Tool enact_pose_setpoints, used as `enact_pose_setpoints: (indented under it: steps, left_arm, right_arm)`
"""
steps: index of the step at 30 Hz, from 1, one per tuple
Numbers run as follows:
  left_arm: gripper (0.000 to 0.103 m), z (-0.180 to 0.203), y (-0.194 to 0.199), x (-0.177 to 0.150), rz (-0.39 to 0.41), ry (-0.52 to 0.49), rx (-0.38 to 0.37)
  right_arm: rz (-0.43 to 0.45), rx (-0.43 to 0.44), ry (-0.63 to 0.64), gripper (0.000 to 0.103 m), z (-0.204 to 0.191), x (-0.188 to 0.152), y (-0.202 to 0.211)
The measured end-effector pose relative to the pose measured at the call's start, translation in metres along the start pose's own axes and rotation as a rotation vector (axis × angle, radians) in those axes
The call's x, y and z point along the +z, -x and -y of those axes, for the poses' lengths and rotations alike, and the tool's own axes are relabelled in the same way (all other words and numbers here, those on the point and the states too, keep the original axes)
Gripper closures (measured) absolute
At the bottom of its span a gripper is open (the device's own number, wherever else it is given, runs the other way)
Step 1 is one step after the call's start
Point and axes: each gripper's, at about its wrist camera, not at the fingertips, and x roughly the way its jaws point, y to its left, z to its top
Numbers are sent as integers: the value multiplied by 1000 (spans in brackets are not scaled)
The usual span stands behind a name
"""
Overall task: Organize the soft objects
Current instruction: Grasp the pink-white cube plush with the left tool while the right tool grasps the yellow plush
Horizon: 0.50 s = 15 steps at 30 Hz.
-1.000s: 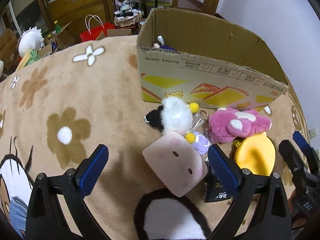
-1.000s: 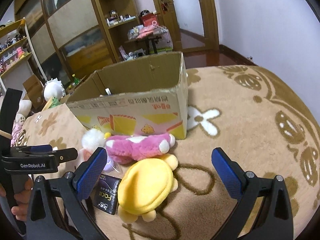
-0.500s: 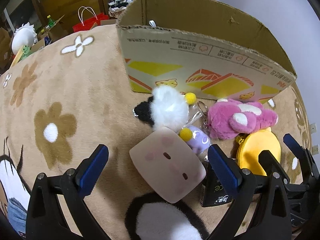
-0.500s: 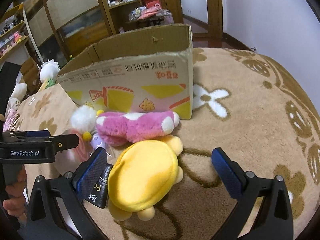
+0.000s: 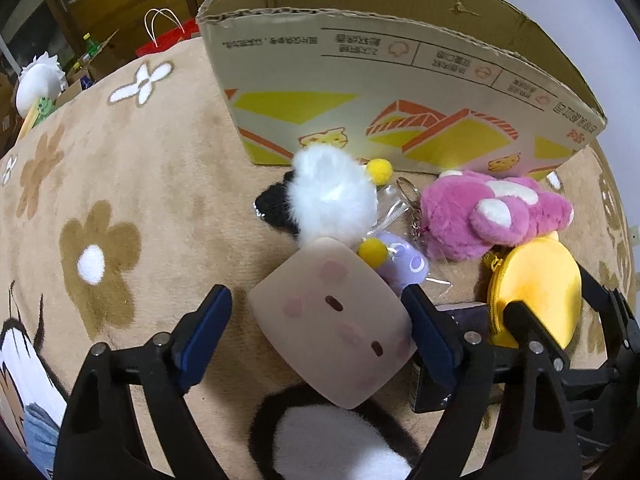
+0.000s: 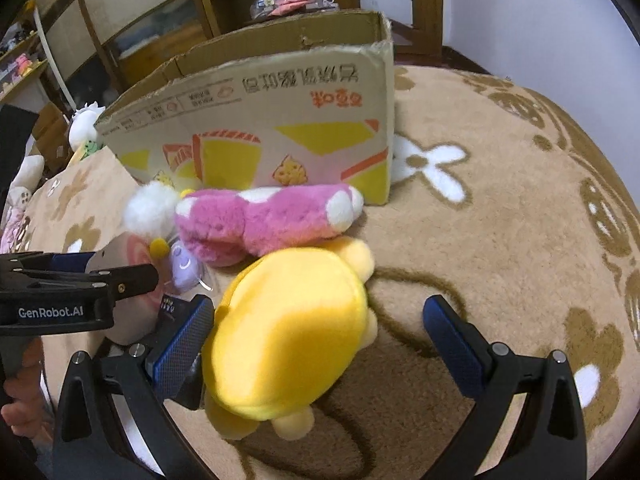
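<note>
- Left gripper [image 5: 320, 334] has its jaws just closing in around the pink cushion [image 5: 332, 320] on the rug [image 5: 132, 184]; right pad at its edge, left pad still clear, no grip yet.
- Right gripper [image 6: 320, 344] is released, straddling the yellow plush [image 6: 288, 328].
- Pink plush [image 6: 260, 224] lies against the box [image 6: 280, 128].

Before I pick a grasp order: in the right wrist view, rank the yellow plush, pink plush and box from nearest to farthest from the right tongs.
1. Yellow plush, between the tongs.
2. Pink plush, just beyond.
3. Box, behind both.
</note>
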Motion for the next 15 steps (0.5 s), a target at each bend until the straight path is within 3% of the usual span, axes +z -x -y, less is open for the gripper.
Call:
enact_pose_setpoints:
  steps: [3,7,15]
  left_arm:
    - [30,3,-2,-1,-4,-8,-19]
    - [40,13,3,-7,3,-30,-6]
    - [55,32,13,-17,20,-73,10]
  right_arm:
    - [-14,17,8,4,-3,-2,-1]
    - [-27,52,25,25,-10,-3,-3]
    - [-22,65,47,40,-16,-5,2]
